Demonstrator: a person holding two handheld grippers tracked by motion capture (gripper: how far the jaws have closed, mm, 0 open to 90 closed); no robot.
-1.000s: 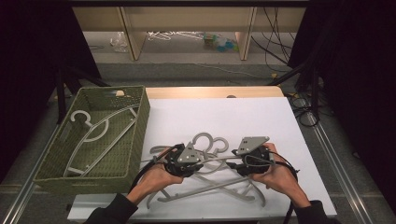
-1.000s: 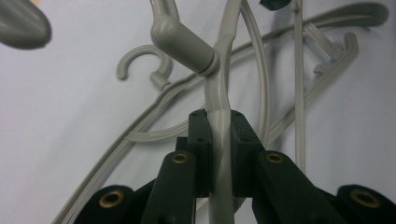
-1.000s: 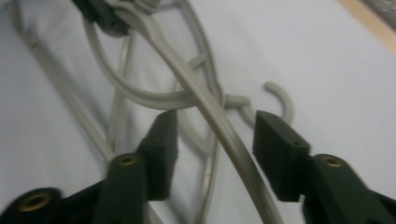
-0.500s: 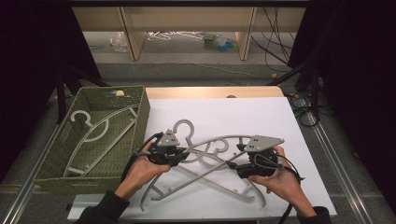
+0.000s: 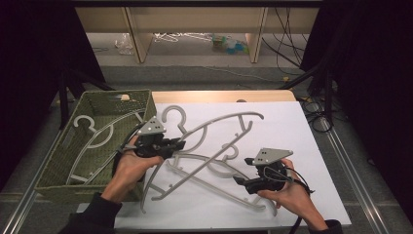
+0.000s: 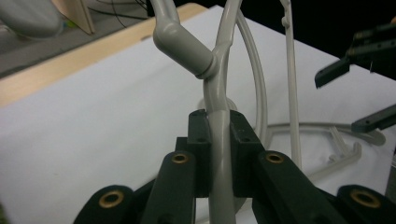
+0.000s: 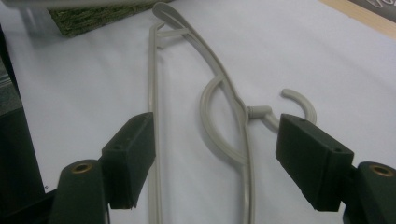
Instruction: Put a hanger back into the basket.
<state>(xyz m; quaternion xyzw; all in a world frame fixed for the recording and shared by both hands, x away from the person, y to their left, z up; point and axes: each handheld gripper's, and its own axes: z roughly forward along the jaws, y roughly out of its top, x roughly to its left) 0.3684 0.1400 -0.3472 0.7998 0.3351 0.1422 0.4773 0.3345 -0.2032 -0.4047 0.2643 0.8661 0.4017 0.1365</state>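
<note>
My left gripper (image 5: pixel 180 145) is shut on a grey plastic hanger (image 5: pixel 214 127) and holds it tilted above the table, its hook (image 5: pixel 173 114) pointing away. In the left gripper view the pads (image 6: pixel 201 140) clamp the hanger's bar (image 6: pixel 219 93) just below the hook neck. A second grey hanger (image 5: pixel 214 180) lies flat on the white sheet. My right gripper (image 5: pixel 241 185) hovers over it. Its jaws have just been opening, and in the right gripper view the gripper (image 7: pixel 219 161) stands wide with the lying hanger (image 7: pixel 224 116) beneath it, untouched.
A green woven basket (image 5: pixel 143 109) stands at the left of the table with another grey hanger (image 5: pixel 97 136) inside. The white sheet (image 5: pixel 302 146) covers the table up to a wooden strip (image 5: pixel 219 96) at the far edge. Shelves and cables lie beyond.
The left gripper has risen and moved left toward the basket, pulling its hanger off the one below. The right gripper has stayed in place and its jaws have spread apart.
</note>
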